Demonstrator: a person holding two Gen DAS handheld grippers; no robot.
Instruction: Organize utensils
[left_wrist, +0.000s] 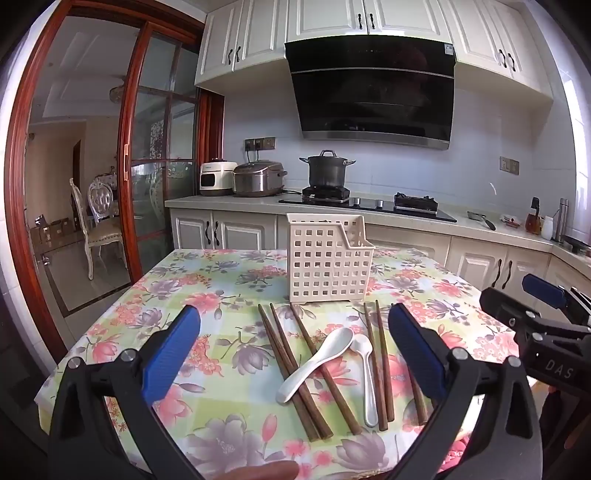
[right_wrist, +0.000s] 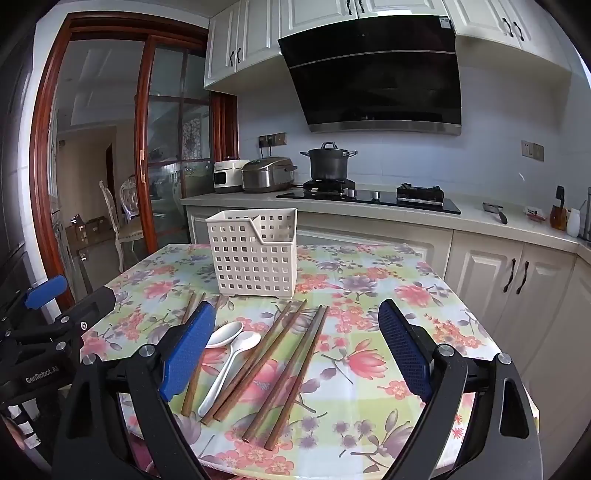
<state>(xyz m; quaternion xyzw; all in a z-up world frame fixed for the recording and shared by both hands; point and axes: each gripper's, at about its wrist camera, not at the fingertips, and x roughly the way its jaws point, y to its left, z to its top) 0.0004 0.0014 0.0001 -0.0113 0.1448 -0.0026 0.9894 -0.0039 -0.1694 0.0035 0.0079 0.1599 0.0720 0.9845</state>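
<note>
Left wrist view: nothing sorted yet, by the look of it. L gripper gapes wide, holds nothing, hovers over the table. L to R on the cloth: chopsticks, big spoon lying across them, small spoon, more chopsticks. Basket stands upright just behind them; inside can't be seen from here. R gripper also wide open w/ nothing in it. Left to do: every utensil into the basket, approx. the whole job.
</note>
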